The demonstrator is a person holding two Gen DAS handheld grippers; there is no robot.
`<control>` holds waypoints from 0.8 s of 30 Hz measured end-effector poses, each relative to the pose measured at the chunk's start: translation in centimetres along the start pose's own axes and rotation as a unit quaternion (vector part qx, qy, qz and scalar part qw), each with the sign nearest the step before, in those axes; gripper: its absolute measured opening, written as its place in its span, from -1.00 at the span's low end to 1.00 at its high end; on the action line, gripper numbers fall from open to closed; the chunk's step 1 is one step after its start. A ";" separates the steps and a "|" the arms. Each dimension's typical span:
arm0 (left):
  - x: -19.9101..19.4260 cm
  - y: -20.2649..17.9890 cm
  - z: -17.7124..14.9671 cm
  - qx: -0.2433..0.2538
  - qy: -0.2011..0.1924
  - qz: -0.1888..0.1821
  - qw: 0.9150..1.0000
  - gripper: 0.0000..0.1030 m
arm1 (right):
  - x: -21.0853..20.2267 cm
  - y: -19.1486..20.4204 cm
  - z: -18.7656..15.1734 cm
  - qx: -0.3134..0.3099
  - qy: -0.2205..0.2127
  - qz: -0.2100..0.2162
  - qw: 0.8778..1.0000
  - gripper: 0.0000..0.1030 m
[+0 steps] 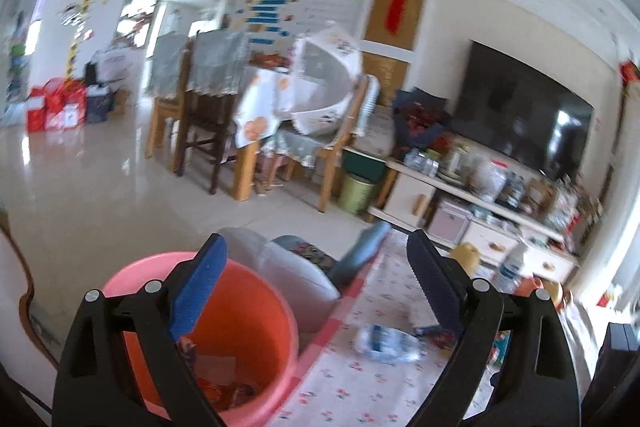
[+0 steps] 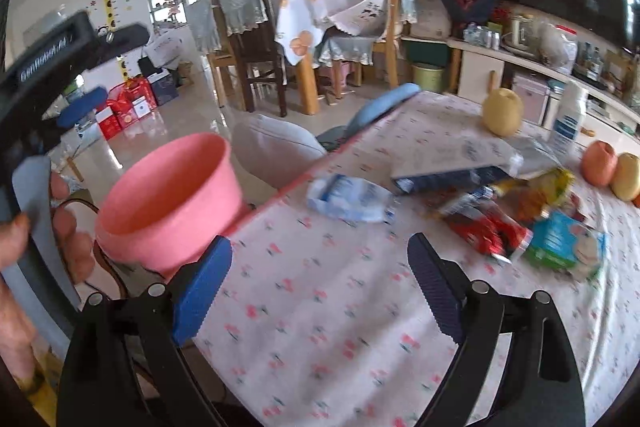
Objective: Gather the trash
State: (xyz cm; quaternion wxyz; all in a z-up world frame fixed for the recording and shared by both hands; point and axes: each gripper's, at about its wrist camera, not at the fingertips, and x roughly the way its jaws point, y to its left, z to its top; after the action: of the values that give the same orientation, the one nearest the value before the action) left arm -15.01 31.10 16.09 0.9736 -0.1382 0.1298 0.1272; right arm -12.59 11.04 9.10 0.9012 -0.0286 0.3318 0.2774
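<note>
Both grippers spread wide, nothing between their jaws.
Left gripper (image 1: 316, 283) hangs above the pink bucket (image 1: 132, 275); right gripper (image 2: 320, 291) above the floral tablecloth (image 2: 328, 327), crushed bottle (image 2: 348, 201) mid-frame.

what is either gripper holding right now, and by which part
Nothing. The left gripper and right gripper both stand open and empty; the crushed plastic bottle and snack wrappers lie untouched on the table.

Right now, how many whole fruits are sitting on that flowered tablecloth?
3 in view: a yellow fruit toward the table's far side, beside the white bottle, and a red apple with a yellow one touching it at the right edge. More may hide beyond the frame.
</note>
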 end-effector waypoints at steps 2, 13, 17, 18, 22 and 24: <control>-0.3 -1.8 -0.2 0.021 0.000 -0.014 1.000 0.79 | -0.9 -0.8 -0.5 0.003 -0.005 -0.004 1.000 0.77; -1.3 -8.9 -2.8 0.119 0.033 -0.049 0.991 0.79 | -5.3 -6.9 -2.4 0.040 -0.032 -0.026 0.998 0.84; -1.4 -11.2 -3.5 0.147 0.048 -0.063 0.986 0.79 | -6.3 -9.2 -3.0 0.053 -0.038 -0.042 0.997 0.86; -1.4 -11.6 -3.7 0.150 0.050 -0.065 0.985 0.79 | -6.6 -9.9 -3.1 0.059 -0.038 -0.046 0.996 0.86; -1.3 -13.5 -4.4 0.162 0.065 -0.074 0.982 0.79 | -8.0 -13.3 -3.5 0.093 -0.040 -0.058 0.993 0.86; -1.2 -14.3 -4.8 0.170 0.070 -0.075 0.980 0.79 | -8.5 -14.7 -3.5 0.103 -0.041 -0.065 0.992 0.86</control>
State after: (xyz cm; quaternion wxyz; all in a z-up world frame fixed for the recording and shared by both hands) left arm -13.10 16.07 15.33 0.9781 0.0114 0.2068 0.0198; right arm -12.33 -6.29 9.63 0.9283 0.0547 0.3186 0.1835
